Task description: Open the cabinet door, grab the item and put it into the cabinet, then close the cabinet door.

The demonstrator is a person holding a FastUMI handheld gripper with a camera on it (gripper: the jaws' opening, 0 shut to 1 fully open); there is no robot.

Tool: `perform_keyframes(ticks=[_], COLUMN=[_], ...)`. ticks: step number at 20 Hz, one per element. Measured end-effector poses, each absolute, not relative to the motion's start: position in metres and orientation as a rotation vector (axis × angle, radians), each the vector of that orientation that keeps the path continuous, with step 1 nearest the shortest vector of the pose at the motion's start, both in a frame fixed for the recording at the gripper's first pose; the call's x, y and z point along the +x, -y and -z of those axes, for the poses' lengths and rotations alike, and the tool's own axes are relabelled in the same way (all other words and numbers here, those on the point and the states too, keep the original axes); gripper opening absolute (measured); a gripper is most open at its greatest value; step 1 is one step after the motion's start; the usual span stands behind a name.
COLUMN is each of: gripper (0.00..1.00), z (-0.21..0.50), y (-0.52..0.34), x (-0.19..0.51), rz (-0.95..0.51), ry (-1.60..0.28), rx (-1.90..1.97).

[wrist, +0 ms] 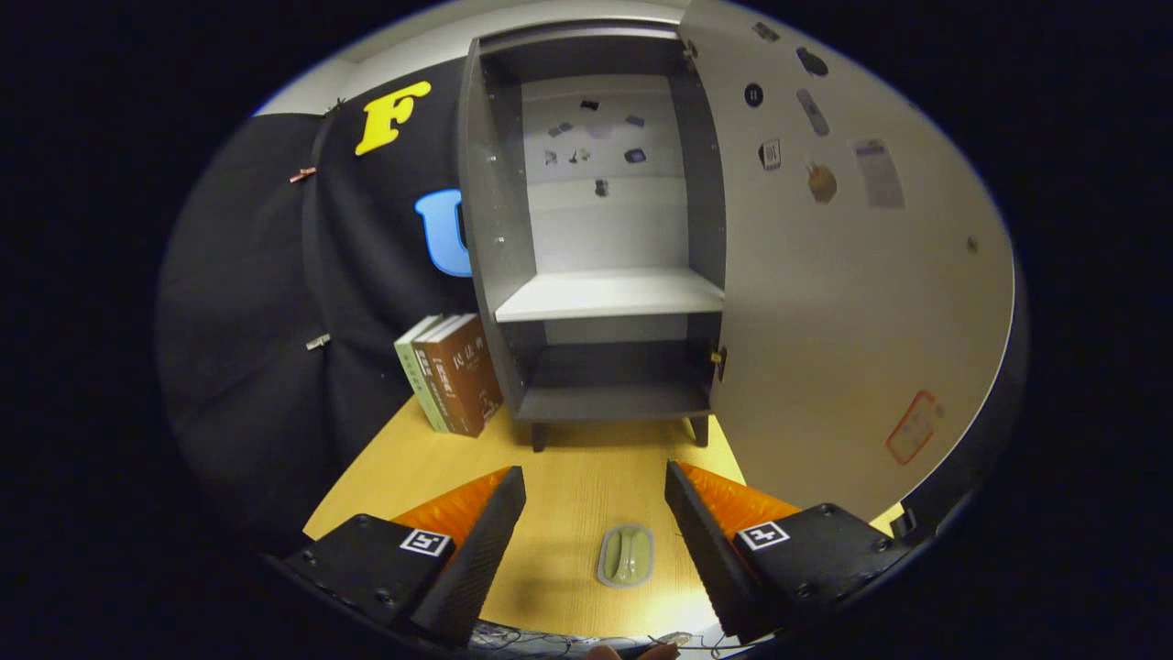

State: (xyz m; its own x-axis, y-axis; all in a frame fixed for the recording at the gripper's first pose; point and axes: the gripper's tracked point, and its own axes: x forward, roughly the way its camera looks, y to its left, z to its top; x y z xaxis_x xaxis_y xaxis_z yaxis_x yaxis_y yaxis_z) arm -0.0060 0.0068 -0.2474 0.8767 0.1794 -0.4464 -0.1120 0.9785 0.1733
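Note:
A grey cabinet (600,229) stands on short legs at the far end of the wooden table, straight ahead of me. Its door (852,275) is swung wide open to the right, with small stickers on its inner face. Inside, a pale shelf (609,295) splits an upper bay from a darker lower bay; both look bare. A small flat grey-green oval item (627,555) lies on the table between my fingers, touching neither. My gripper (596,536) is open, its fingers spread wide to either side of the item.
Up to three books (451,374) stand upright against the cabinet's left side. The wooden table (586,467) runs from the cabinet's feet towards me. The open door reaches along the table's right side, close to my right finger. Black cloth hangs at the left.

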Motion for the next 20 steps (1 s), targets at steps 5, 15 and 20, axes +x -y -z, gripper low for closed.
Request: perform_keyframes(ticks=[5, 15, 20], gripper=[0.99, 0.99, 0.99], z=[0.308, 0.386, 0.416], y=[-0.009, -0.017, -0.022], x=[-0.014, -0.020, -0.015], rz=[-0.148, -0.146, -0.145], ry=[-0.582, -0.732, -0.788], rx=[0.124, 0.116, 0.120])
